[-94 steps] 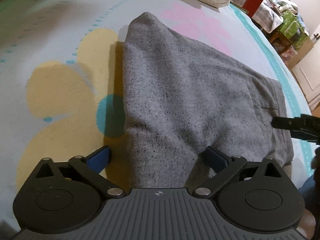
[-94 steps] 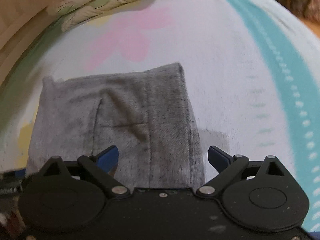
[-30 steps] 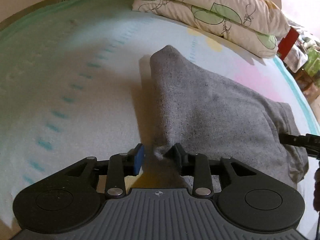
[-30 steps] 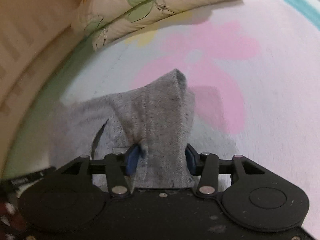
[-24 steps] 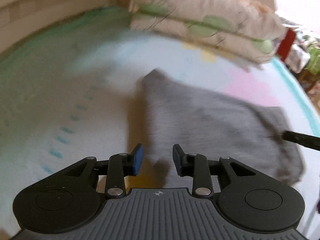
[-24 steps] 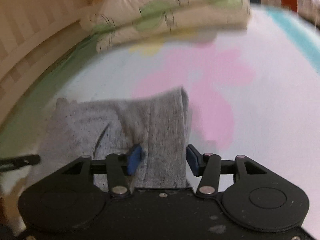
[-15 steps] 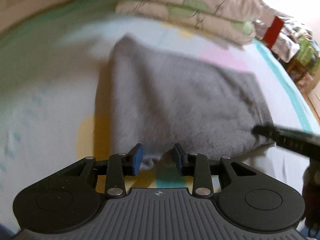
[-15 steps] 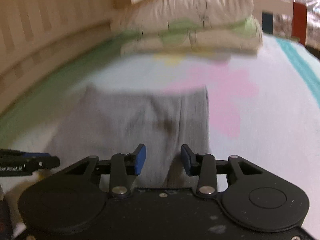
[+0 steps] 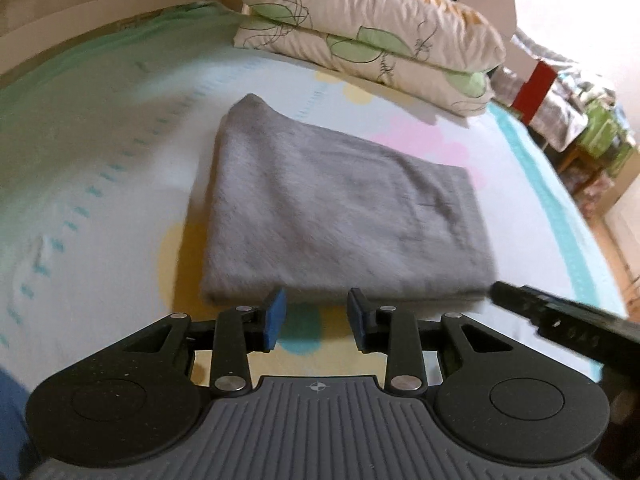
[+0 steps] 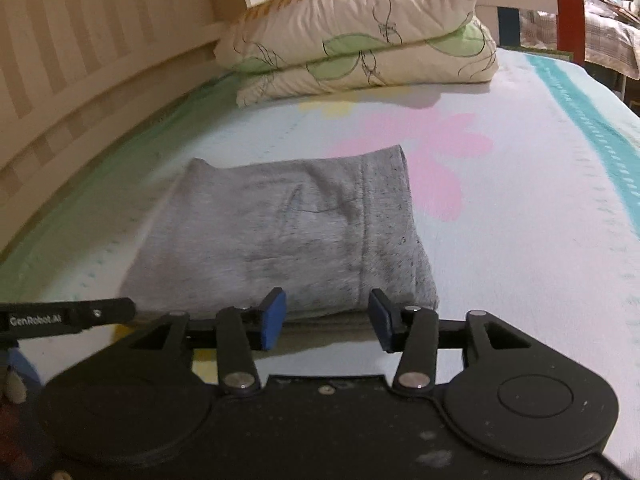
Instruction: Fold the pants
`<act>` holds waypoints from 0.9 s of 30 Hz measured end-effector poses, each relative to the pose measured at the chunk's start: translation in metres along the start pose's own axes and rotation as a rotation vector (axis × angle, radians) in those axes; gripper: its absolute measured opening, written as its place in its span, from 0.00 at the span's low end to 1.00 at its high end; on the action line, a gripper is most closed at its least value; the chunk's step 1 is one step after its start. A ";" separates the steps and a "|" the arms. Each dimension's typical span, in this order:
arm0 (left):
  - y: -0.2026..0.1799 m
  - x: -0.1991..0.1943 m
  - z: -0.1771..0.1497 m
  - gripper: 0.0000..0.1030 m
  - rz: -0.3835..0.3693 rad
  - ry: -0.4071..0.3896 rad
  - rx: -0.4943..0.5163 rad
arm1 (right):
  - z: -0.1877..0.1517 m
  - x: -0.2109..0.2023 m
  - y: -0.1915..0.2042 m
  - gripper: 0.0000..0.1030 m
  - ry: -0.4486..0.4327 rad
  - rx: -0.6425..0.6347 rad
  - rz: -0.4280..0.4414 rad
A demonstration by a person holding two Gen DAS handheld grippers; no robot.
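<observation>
Pale bedding printed with big pastel flowers and teal dashes covers the bed [image 9: 120, 168] where we are working, with a slatted cream headboard [image 10: 80, 60] along one side and two stacked leaf-patterned pillows [image 9: 368, 48] at the far end. Cluttered furniture stands beyond the bed's edge, too blurred for us to name.

Our grey pants [image 9: 332, 216] lie folded into a thick, flat rectangle in the middle of the mattress, one long edge toward us. From the right wrist view the pants [image 10: 280, 240] show a seam line and a faint pocket crease on top.

We hold the left gripper [image 9: 316, 318] just short of the near edge of the bundle, its blue-padded fingers [image 9: 274, 316] apart with nothing between them, only sheet showing through the gap. Our right gripper [image 10: 326, 316] hovers at the same near edge, toward the other end; its jaws have just been opening, and they stand apart without pinching cloth, though the fold sits so close behind the pads that we can't quite rule out a light touch. Each tool's tip pokes into the other's view from the side.
</observation>
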State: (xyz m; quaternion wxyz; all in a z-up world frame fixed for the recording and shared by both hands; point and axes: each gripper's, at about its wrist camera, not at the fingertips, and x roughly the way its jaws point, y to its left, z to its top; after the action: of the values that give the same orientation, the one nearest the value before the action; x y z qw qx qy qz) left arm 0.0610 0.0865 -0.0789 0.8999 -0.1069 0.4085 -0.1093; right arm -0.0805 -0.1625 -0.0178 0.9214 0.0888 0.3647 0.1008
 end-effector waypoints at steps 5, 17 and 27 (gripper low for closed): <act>-0.021 -0.018 -0.022 0.32 0.016 -0.049 -0.002 | -0.018 -0.027 0.013 0.55 -0.021 -0.011 0.000; -0.033 -0.036 -0.058 0.44 0.122 -0.126 0.128 | -0.059 -0.062 0.009 0.68 -0.080 0.013 -0.030; -0.036 -0.028 -0.069 0.44 0.171 -0.110 0.165 | -0.074 -0.062 0.001 0.75 -0.110 0.038 -0.030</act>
State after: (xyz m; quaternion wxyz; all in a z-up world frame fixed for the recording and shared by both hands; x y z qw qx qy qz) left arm -0.0127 0.0525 -0.0932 0.9326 -0.0031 0.3559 -0.0593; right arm -0.1761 -0.1704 -0.0297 0.9396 0.1063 0.3166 0.0749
